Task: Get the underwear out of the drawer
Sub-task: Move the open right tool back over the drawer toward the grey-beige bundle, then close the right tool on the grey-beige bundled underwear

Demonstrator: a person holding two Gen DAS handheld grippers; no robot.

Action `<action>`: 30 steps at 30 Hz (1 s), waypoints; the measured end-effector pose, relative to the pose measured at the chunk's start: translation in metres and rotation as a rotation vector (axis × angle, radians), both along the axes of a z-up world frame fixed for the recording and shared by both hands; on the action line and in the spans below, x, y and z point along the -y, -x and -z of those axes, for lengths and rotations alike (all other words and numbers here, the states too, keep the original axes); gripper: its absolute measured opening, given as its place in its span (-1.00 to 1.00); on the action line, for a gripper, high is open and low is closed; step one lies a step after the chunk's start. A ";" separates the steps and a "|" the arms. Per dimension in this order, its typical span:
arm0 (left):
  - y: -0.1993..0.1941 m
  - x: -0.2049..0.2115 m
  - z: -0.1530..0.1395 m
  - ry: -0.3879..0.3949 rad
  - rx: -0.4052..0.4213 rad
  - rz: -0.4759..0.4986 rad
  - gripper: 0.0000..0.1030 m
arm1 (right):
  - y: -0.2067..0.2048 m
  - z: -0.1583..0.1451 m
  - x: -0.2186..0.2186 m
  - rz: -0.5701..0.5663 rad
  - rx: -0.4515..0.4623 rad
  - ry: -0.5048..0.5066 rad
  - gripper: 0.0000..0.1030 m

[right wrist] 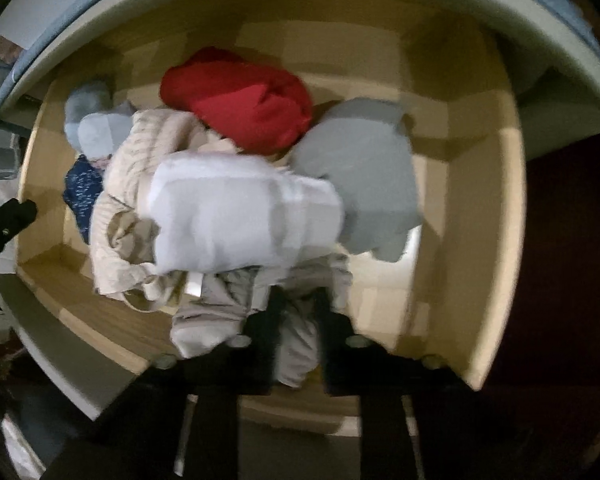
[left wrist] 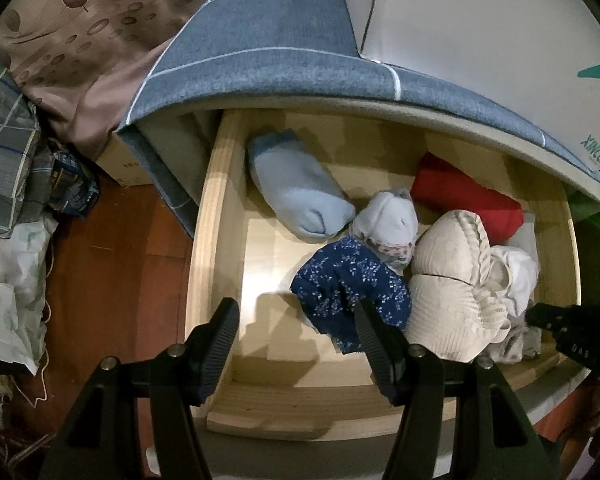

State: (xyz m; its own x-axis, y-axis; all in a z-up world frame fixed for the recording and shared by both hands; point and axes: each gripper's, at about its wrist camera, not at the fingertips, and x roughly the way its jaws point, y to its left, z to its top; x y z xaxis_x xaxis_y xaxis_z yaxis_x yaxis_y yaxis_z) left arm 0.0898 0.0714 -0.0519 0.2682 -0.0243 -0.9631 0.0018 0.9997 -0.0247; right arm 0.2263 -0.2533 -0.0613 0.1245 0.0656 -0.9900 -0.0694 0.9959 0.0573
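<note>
Evidently the work is under way but nothing is out yet: the drawer stands pulled open and every garment seen lies within its wooden walls.

Right gripper: its jaws are drawn close together on a pale grey piece of underwear at the front of the drawer, with cloth bunched between and below the fingers. The right wrist view is blurred, so the firmness of that hold cannot be confirmed. The piece appears at most slightly raised; lifting it clear of the front wall is what remains.

Left gripper: jaws spread wide, holding nothing, hovering over the front left of the drawer with one finger above the navy flowered garment.

Other contents: a light blue roll at the back left, a small white bundle beside it, a red roll at the back, a cream ribbed bra in the middle, a white folded bundle and a grey garment to the right.

Obstructions, in my judgement: the white bundle and the bra lie touching the gripped piece and may drag up with it. A grey checked cloth and a white box overhang the back of the drawer, limiting room there. Bedding is heaped on the floor to the left.
</note>
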 end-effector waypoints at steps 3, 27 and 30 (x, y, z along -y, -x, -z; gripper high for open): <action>0.001 0.000 0.002 0.005 -0.005 0.004 0.20 | 0.000 0.000 0.007 -0.014 -0.015 -0.020 -0.78; -0.005 0.003 0.015 0.033 -0.040 0.001 0.20 | -0.020 0.021 -0.014 -0.036 -0.091 0.075 0.48; -0.006 0.007 0.017 0.038 -0.050 0.008 0.20 | -0.019 0.017 -0.013 -0.053 -0.092 0.094 0.37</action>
